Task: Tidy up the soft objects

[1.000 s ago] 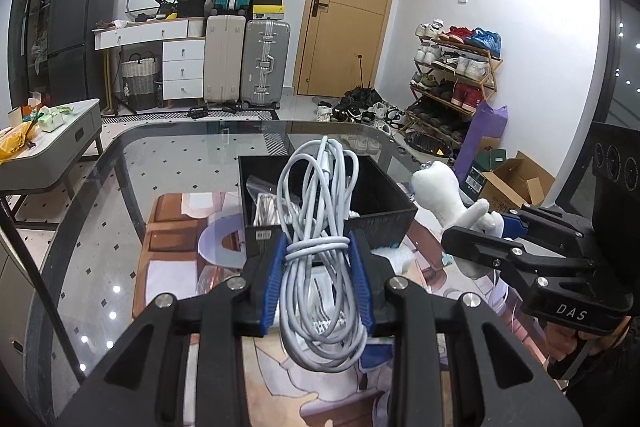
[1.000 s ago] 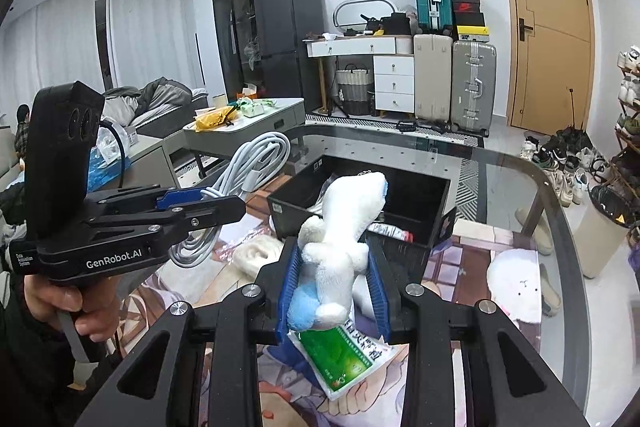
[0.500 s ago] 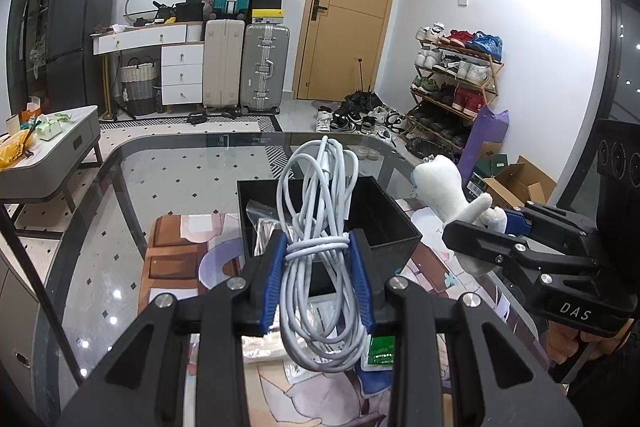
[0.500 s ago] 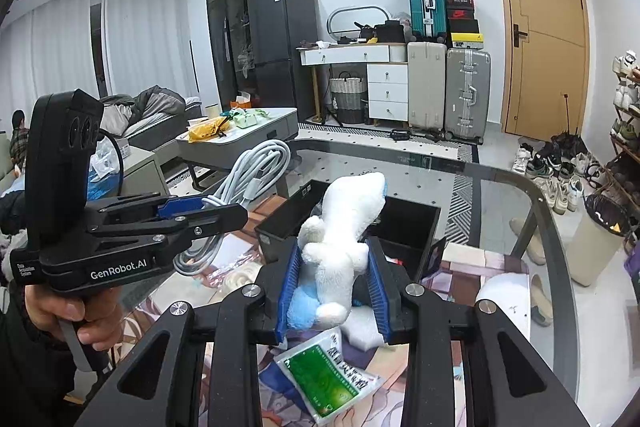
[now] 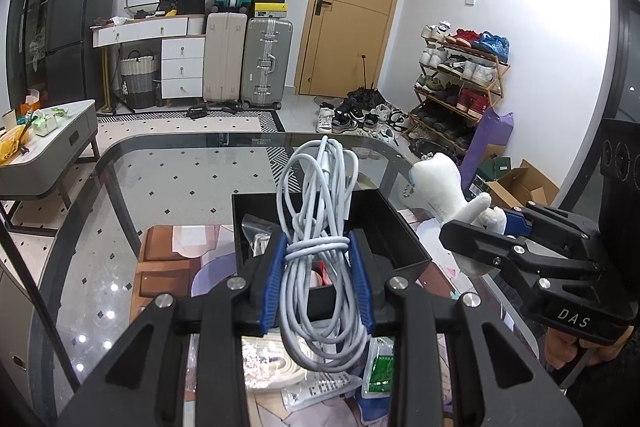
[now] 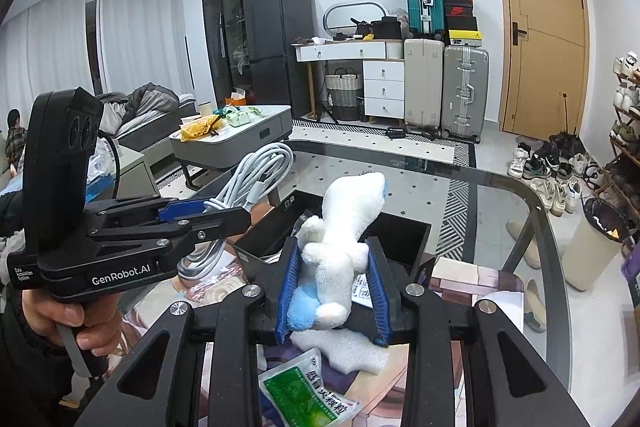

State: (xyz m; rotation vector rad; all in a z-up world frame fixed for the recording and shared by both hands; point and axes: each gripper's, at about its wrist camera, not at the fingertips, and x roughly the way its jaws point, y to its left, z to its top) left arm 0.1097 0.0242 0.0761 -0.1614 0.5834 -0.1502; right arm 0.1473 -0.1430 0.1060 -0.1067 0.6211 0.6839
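Observation:
My left gripper is shut on a coiled grey-white cable, held above the near edge of an open black box on the glass table. In the right wrist view the same cable and left gripper show at the left, held by a hand. My right gripper is shut on a white plush toy with a blue part, lifted in front of the black box. The plush and right gripper appear at the right in the left wrist view.
A green-and-white packet and a white foam piece lie on a printed mat below the grippers. The box holds a clear bag. The glass table's rounded far edge lies ahead; suitcases, a shoe rack and a low side table stand beyond.
Both grippers have risen and drawn back a little with their loads; the black box and the items on the mat now sit lower and farther ahead in both views.

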